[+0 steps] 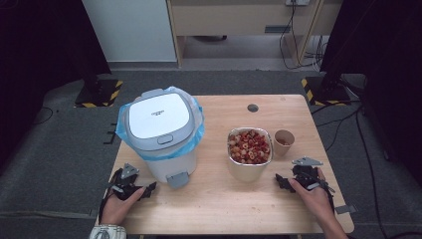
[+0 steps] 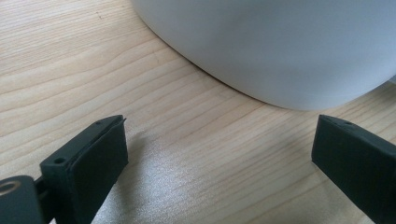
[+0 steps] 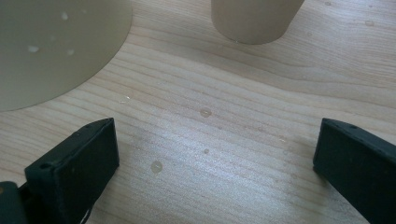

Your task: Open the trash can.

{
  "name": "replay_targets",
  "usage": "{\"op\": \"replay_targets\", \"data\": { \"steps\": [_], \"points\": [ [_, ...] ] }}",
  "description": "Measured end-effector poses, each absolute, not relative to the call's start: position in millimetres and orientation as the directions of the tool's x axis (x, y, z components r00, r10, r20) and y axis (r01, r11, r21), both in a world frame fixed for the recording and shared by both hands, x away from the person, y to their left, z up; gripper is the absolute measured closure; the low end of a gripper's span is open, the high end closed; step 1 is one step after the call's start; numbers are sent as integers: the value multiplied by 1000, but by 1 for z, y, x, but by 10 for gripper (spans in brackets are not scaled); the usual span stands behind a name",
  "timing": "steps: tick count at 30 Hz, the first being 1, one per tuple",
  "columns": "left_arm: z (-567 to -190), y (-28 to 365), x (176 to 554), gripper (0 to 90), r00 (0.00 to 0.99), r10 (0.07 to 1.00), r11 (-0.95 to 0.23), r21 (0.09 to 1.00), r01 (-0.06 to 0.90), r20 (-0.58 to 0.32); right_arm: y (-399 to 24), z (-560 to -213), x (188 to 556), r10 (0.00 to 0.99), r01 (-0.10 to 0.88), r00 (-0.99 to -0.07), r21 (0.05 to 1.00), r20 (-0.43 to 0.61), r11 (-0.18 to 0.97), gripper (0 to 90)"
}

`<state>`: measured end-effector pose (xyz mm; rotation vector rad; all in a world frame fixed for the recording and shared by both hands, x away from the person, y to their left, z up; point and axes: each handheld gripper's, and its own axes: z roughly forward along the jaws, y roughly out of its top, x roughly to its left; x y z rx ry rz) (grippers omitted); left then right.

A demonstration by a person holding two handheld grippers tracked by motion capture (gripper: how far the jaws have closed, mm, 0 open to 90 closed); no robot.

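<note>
The bowl of ring-shaped snacks (image 1: 250,152) and the small paper cup (image 1: 284,143) stand on the worktop (image 1: 224,204) just beyond the right claw (image 1: 284,182), the bowl far-left of it and the cup far-right. The left claw (image 1: 144,190) rests beside the pedal bin (image 1: 161,134). Both claws gape wide, empty.

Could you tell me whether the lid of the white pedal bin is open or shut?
Shut: the lid lies flat on the bin.
</note>
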<state>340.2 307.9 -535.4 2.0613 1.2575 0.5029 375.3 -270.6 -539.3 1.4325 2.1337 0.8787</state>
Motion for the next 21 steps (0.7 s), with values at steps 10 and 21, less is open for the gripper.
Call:
{"op": "replay_targets", "data": {
  "steps": [10, 21],
  "points": [
    [-513, 300, 325, 247, 477, 879, -306, 756, 578, -9, -271, -539, 375, 924, 657, -383, 703, 2, 272, 5],
    [-486, 278, 298, 648, 565, 825, -355, 797, 488, 21, -271, -539, 375, 922, 656, -387, 703, 3, 273, 6]
  ]
}}
